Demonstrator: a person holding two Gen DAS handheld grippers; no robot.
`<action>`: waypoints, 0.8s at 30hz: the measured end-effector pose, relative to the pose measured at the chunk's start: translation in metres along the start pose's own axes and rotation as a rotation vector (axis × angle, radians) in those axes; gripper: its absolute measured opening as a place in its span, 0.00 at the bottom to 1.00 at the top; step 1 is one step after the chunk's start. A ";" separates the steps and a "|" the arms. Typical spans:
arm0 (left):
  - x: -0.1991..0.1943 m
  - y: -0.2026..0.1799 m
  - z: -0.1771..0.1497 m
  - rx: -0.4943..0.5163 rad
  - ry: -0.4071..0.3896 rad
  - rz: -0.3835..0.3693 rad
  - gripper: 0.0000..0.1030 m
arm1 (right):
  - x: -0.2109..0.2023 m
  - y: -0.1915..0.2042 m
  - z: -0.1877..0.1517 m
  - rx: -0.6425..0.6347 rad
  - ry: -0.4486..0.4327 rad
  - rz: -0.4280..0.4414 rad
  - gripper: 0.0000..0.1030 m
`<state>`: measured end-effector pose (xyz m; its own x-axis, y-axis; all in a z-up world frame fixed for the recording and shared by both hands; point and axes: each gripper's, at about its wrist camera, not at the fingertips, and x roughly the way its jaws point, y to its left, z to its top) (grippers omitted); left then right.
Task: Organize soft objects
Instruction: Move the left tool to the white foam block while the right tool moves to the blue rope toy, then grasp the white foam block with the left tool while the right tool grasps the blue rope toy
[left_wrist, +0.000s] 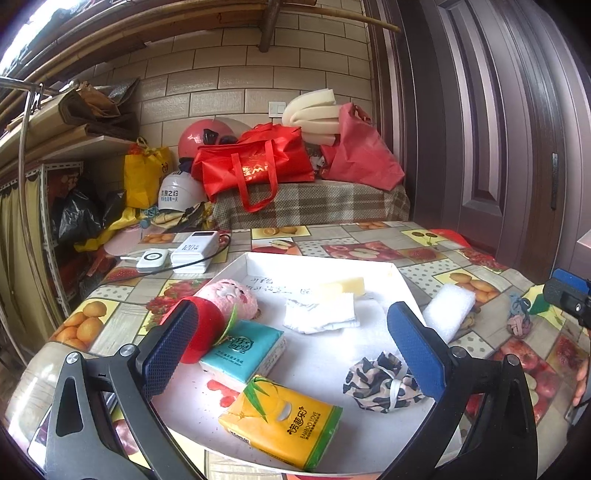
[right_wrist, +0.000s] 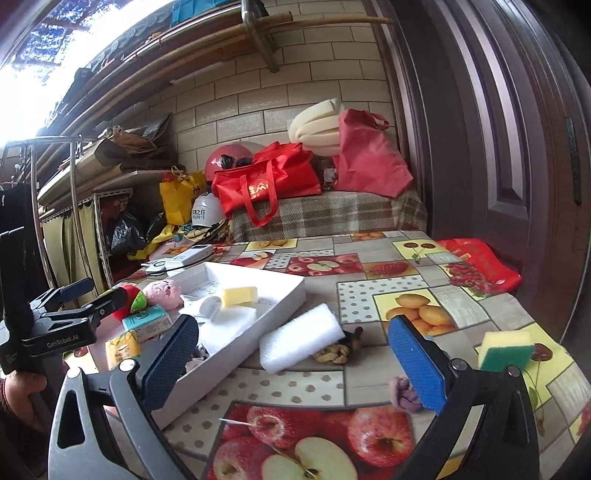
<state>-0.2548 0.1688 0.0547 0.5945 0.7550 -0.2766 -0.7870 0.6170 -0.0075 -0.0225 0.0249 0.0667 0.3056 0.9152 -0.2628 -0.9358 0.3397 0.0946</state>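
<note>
Both tongs gape wide and hold nothing: the left tongs (left_wrist: 291, 343) hang over the white tray (left_wrist: 400, 275) at frame centre. The right tongs (right_wrist: 293, 354) hover over the bench (right_wrist: 369, 266), framing the white sponge (right_wrist: 301, 343) lying just beside the tray at centre.

Each claw (left_wrist: 295, 347) (right_wrist: 295, 350) has blue dimpled pads on black and grey screwed arms.

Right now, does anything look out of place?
Yes: the white foam block leans on the tray rim, outside it. The green-yellow sponge and hair ties also sit loose on the table.
</note>
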 end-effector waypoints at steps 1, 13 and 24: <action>-0.001 -0.004 0.000 0.010 -0.001 -0.008 1.00 | -0.006 -0.011 0.001 0.024 -0.007 -0.015 1.00; -0.005 -0.070 -0.004 0.112 0.060 -0.231 1.00 | -0.024 -0.129 -0.002 0.227 0.161 -0.165 1.00; 0.023 -0.137 0.006 0.145 0.186 -0.340 1.00 | 0.079 -0.073 -0.017 -0.067 0.497 -0.050 0.45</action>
<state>-0.1323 0.1032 0.0550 0.7664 0.4575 -0.4510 -0.5110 0.8596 0.0035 0.0671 0.0683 0.0227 0.2453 0.6785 -0.6924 -0.9363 0.3510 0.0122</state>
